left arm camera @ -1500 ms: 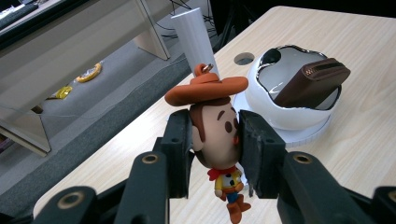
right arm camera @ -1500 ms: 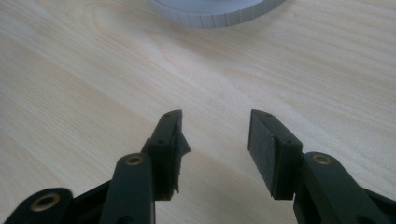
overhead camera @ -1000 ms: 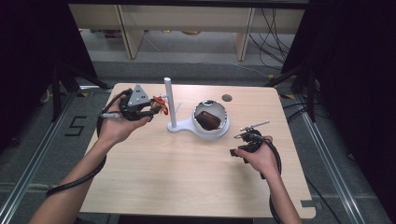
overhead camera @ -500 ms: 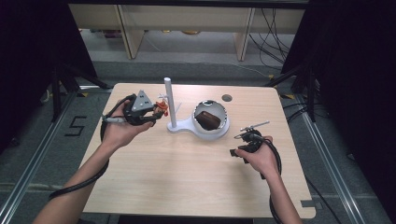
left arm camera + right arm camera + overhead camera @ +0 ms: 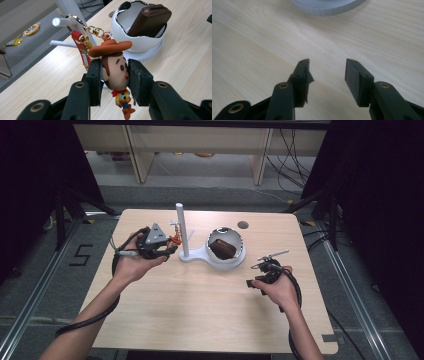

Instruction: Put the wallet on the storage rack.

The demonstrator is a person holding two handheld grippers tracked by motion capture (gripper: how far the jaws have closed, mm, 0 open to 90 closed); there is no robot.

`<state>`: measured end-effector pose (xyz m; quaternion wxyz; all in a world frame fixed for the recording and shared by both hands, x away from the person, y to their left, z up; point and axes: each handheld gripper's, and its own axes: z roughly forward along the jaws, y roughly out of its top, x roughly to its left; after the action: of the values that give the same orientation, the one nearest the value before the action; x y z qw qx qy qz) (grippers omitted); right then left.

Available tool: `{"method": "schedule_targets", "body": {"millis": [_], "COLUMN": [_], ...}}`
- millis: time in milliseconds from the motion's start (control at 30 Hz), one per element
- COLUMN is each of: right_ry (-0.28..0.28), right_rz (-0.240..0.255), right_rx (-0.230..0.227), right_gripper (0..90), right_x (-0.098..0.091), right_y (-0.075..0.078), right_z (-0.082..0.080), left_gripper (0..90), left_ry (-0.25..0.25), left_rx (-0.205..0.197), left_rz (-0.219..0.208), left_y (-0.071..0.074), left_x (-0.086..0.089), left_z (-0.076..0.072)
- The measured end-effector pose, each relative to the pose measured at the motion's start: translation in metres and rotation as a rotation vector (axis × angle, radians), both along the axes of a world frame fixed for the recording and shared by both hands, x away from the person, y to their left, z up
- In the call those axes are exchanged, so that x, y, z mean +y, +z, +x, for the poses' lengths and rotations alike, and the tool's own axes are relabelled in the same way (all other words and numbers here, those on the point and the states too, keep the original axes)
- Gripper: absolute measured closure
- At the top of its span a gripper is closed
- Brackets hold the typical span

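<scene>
I had the wooden table [image 5: 200,315] in view, with the white stand [image 5: 181,231] and its bowl [image 5: 140,43] holding a brown pouch [image 5: 151,18]. My left gripper [image 5: 115,75] was clamped on the cowboy keychain [image 5: 116,72], pads pressing the figure's head, its ring looped on the stand's peg [image 5: 61,22]. To free it well, I judged I should slide the ring straight along the peg, not tug downward. The right gripper [image 5: 327,72] sat empty, jaws apart, over bare wood.

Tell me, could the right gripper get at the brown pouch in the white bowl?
Probably yes. The right gripper is open and empty, bare table lies between it and the bowl, and the pouch sticks up uncovered.
</scene>
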<state>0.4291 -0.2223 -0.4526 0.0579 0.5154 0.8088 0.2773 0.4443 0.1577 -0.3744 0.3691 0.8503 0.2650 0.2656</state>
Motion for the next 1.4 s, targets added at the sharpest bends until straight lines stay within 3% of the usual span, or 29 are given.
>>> {"method": "schedule_targets", "body": {"millis": [67, 133, 167, 200, 467, 567, 600, 867, 900, 967, 1067, 1133, 1167, 1200, 1267, 1300, 1400], "right_ry": [0.001, -0.003, -0.003, 0.003, 0.000, 0.013, 0.011, 0.012, 0.010, 0.006, 0.005, 0.003, 0.003, 0.003, 0.008, 0.008, 0.000], "right_rz": [0.003, 0.000, 0.000, 0.002, 0.000, -0.007, -0.006, -0.006, -0.005, -0.002, -0.004, -0.003, -0.003, -0.004, -0.010, -0.010, -0.005], "right_rx": [0.002, 0.007, 0.007, 0.003, 0.005, -0.009, -0.012, -0.014, -0.011, -0.002, -0.002, -0.002, -0.001, -0.002, -0.013, -0.013, -0.005], "right_gripper": [55.6, 55.5, 55.5, 55.4, 55.2, 55.2, 55.2, 55.0, 55.0, 54.9, 54.8, 54.8, 54.7, 54.7, 54.6, 54.6, 54.5], "right_x": [0.001, 0.002, 0.002, 0.002, 0.001, 0.000, 0.000, 0.000, 0.000, 0.000, 0.000, 0.000, 0.000, -0.001, -0.001, -0.001, -0.001], "right_y": [0.000, 0.000, 0.000, 0.000, 0.001, 0.000, 0.000, -0.001, 0.000, 0.000, -0.001, -0.001, -0.001, -0.001, -0.001, -0.001, 0.000], "right_z": [0.000, -0.001, -0.001, -0.001, -0.002, -0.002, -0.002, -0.002, -0.002, -0.002, -0.002, -0.003, -0.003, -0.003, -0.003, -0.003, -0.003], "left_gripper": [64.1, 64.1, 64.1, 64.1, 64.1, 64.1, 64.0, 63.9, 63.8, 63.6, 62.7, 60.3, 59.3, 57.8, 56.0, 56.0, 53.3], "left_ry": [0.002, 0.012, 0.012, 0.006, 0.015, 0.014, 0.024, 0.028, 0.021, 0.025, 0.034, 0.035, 0.028, 0.038, 0.035, 0.045, 0.050], "left_rx": [0.004, 0.004, 0.004, 0.014, 0.020, 0.018, 0.019, 0.028, 0.031, 0.036, 0.035, 0.047, 0.048, 0.046, 0.045, 0.049, 0.042], "left_rz": [-0.003, -0.034, -0.034, -0.008, -0.008, -0.017, -0.039, -0.044, -0.017, -0.020, -0.055, -0.062, -0.043, -0.062, -0.052, -0.071, -0.073], "left_y": [-0.002, -0.006, -0.006, -0.006, -0.013, -0.015, -0.017, -0.022, -0.021, -0.023, -0.026, -0.027, -0.026, -0.027, -0.027, -0.028, -0.028], "left_x": [0.000, -0.001, -0.001, 0.000, -0.001, -0.003, -0.006, -0.008, -0.007, -0.007, -0.008, -0.006, -0.005, -0.005, -0.003, -0.002, 0.002], "left_z": [0.000, 0.001, 0.001, 0.002, 0.006, 0.008, 0.008, 0.011, 0.012, 0.012, 0.013, 0.013, 0.013, 0.011, 0.011, 0.010, 0.009]}}
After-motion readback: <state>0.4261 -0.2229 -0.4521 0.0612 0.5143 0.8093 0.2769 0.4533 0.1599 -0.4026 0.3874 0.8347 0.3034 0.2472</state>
